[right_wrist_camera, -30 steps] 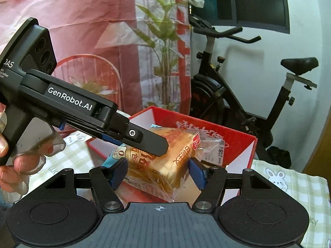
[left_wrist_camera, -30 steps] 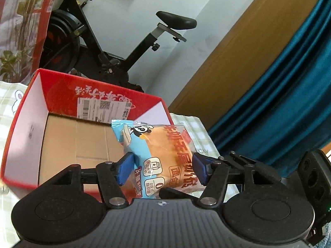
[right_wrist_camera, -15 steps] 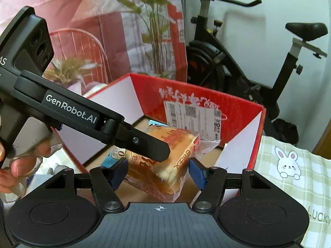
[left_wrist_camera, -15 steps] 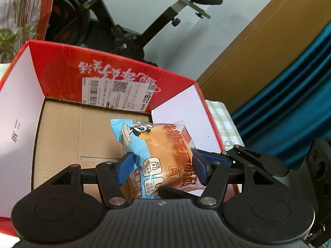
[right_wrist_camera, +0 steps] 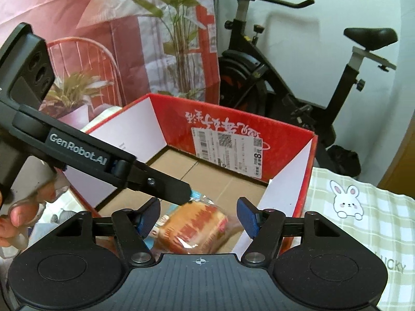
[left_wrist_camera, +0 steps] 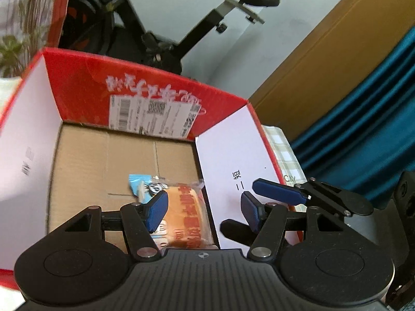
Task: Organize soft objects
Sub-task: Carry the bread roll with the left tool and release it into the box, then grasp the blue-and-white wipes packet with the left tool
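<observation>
A wrapped bread packet (left_wrist_camera: 186,215) (right_wrist_camera: 192,228), orange with a blue end, lies low inside the red cardboard box (left_wrist_camera: 145,85) (right_wrist_camera: 233,119) on its brown floor by the right wall. My left gripper (left_wrist_camera: 205,212) hangs over it, open. Its left pad overlaps the packet, while its right pad stands clear with white wall showing between. My right gripper (right_wrist_camera: 197,220) is open too, and a gap separates the packet from its right pad. In the right wrist view one finger of the left gripper reaches in just above the packet.
An exercise bike (left_wrist_camera: 181,39) (right_wrist_camera: 298,77) stands behind the box. A checked cloth with a rabbit print (right_wrist_camera: 347,202) lies right of the box. Potted plants (right_wrist_camera: 75,96) stand at the left and a blue curtain (left_wrist_camera: 363,103) hangs at the right. A person's hand (right_wrist_camera: 15,220) holds the left gripper.
Both grippers sank toward the box and now look into it. The bread packet, earlier clamped between the pads, has left them and lies lower on the box floor.
</observation>
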The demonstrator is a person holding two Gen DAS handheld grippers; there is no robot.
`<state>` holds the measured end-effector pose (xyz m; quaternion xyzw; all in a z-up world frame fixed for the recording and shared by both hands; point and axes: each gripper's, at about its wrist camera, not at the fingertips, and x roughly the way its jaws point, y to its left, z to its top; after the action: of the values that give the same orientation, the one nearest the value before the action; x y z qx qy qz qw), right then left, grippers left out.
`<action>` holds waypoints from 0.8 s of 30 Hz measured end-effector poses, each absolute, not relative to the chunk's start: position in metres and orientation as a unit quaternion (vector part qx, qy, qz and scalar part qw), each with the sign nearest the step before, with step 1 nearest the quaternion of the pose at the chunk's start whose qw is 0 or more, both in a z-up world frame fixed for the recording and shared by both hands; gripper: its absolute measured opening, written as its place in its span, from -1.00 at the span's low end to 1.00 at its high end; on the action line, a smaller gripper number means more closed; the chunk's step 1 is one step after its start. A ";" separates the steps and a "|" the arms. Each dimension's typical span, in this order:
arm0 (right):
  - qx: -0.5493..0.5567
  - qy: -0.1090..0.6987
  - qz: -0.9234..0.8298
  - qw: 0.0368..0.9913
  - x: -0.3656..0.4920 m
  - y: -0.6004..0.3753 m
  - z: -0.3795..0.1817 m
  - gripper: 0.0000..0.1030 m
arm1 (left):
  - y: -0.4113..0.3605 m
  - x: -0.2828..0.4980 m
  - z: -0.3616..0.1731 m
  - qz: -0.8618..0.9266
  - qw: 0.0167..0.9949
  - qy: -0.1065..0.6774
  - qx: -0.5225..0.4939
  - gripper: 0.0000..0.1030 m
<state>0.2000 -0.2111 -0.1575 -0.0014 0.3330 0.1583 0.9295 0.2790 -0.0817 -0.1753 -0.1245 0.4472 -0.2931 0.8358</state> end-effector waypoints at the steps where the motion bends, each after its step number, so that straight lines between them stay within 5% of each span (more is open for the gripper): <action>1: 0.002 0.328 0.156 0.932 0.196 -0.211 -0.155 0.21 | -0.078 0.275 -0.171 -0.293 0.841 0.439 -0.119 0.24; 12: 0.025 0.277 0.144 0.950 0.134 -0.177 -0.129 0.20 | -0.008 0.201 -0.130 -0.245 0.902 0.352 -0.049 0.24; 24: 0.036 0.287 0.174 0.941 0.078 -0.109 -0.155 0.16 | 0.076 0.120 -0.166 -0.148 0.925 0.347 -0.048 0.24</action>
<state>0.0781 -0.1089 -0.1555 0.0361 0.2870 0.1745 0.9412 0.1198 0.0764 -0.1662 -0.0479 0.3471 -0.1478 0.9249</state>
